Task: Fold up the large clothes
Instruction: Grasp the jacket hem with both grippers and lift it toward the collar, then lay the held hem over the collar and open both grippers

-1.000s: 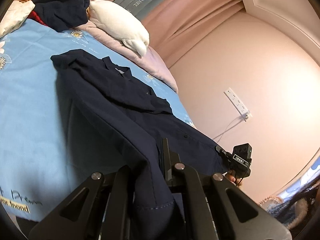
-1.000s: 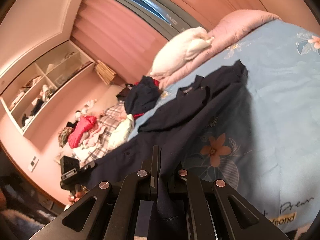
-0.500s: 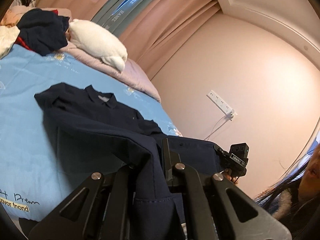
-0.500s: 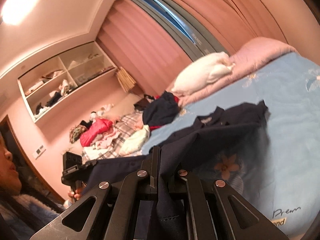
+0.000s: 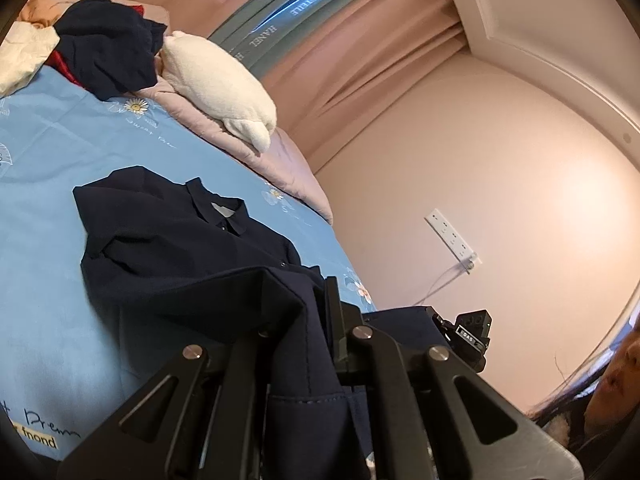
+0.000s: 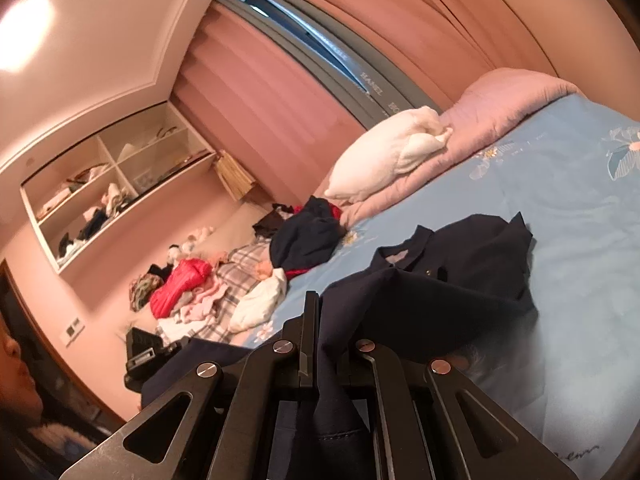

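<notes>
Warm dim light, fisheye-warped edges

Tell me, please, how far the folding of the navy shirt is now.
Done: the navy shirt lies collar-up on the blue bedsheet, one sleeve already folded across the chest. In hand: both left tongs and right tongs grip the hem, lifted off the bed toward the collar. Left: laying the hem down, any further fold, and the clothes pile.

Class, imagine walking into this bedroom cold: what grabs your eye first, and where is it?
First, the navy shirt spread collar-up across the light blue bedsheet, its lower hem lifted and pinched in both the left tongs and the right tongs. Next, the white plush pillow against the pink quilt by the curtains, and the heap of clothes left of the shirt.
</notes>
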Demonstrator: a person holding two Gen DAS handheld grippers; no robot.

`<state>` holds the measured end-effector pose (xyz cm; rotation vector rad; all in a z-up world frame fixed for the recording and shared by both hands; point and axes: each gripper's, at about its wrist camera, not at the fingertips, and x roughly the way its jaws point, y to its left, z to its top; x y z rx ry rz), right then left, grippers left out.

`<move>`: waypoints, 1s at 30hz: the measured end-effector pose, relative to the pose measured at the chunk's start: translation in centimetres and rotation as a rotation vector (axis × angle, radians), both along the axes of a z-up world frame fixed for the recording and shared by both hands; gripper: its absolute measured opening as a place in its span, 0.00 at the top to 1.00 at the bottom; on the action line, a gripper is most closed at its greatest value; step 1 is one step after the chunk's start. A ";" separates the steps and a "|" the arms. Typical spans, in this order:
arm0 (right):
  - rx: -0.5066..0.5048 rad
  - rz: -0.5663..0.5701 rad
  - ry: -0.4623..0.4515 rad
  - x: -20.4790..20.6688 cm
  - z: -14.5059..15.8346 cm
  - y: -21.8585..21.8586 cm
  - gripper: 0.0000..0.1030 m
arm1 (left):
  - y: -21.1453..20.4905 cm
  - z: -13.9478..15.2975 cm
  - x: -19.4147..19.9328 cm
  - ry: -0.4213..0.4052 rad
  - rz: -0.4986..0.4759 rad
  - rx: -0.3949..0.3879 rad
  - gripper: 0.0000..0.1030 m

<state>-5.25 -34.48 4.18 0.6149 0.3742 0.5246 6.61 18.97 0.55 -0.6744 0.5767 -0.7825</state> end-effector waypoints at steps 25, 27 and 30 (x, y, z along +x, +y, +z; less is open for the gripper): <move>0.188 -0.173 0.343 16.8 -5.9 -6.0 0.95 | 1.4 -6.3 21.4 0.352 0.215 -0.018 0.91; 0.184 -0.181 0.380 17.7 -6.9 -6.2 0.95 | 1.2 -7.4 22.7 0.390 0.227 0.002 0.91; 0.181 -0.190 0.432 18.7 -8.3 -6.3 0.95 | 1.0 -9.1 24.4 0.440 0.242 0.017 0.91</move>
